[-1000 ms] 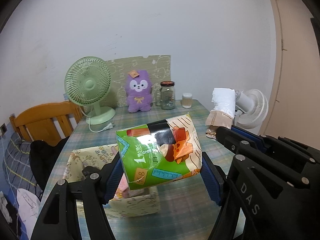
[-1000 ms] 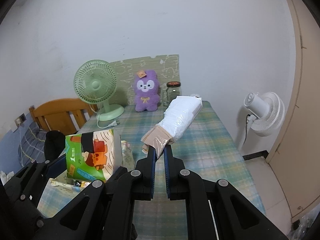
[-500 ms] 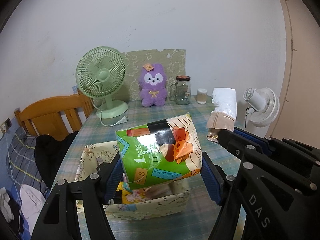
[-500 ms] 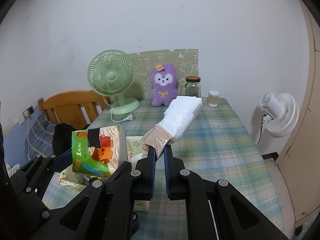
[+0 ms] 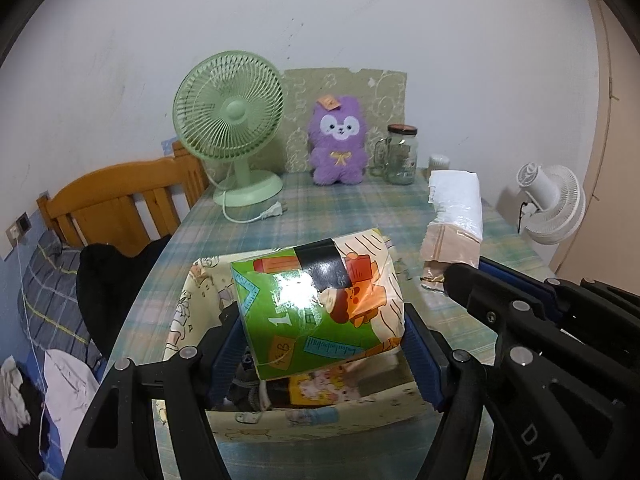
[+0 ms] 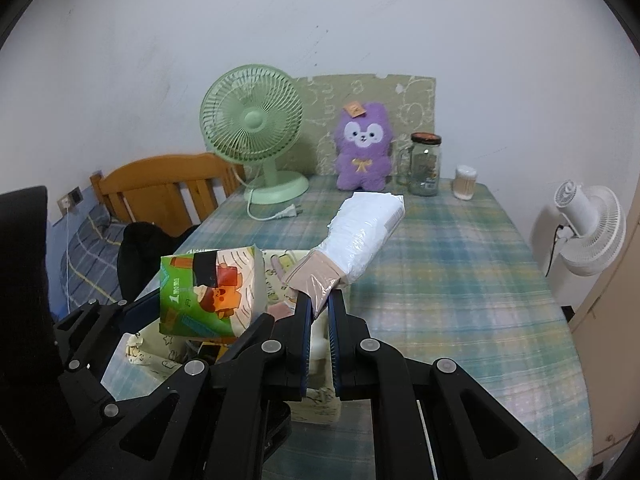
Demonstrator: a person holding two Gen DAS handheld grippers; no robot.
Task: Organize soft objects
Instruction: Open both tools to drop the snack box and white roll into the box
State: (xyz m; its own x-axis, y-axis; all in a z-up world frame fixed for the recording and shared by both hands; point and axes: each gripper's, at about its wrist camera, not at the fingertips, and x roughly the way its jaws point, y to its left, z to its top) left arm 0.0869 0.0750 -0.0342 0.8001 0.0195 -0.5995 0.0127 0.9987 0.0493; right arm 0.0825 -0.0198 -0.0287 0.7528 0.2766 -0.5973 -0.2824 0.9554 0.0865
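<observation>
Left tongs (image 5: 322, 344) gripping tissue pack (image 5: 316, 304), right tongs (image 6: 318, 312) pinching white packet (image 6: 360, 232), plaid table (image 6: 448, 264), white wall (image 6: 320, 20).

Green tissue pack (image 5: 320, 304): glossy plastic film, glare patch, black tape strip. White packet (image 6: 366, 228): crinkled clear plastic wrap, beige end. Storage box (image 5: 316, 416): soft printed cloth, matt. Surface (image 6: 448, 272): plaid cloth, matt. Purple plush toy (image 5: 339, 144): fluffy fabric. Jar (image 5: 401, 154): clear glass, shiny lid. Green fan (image 5: 230, 116): smooth plastic. Chair (image 5: 120, 204): varnished wood. Left gripper (image 5: 324, 344), right gripper (image 6: 319, 312): matt black plastic, blue pads.
</observation>
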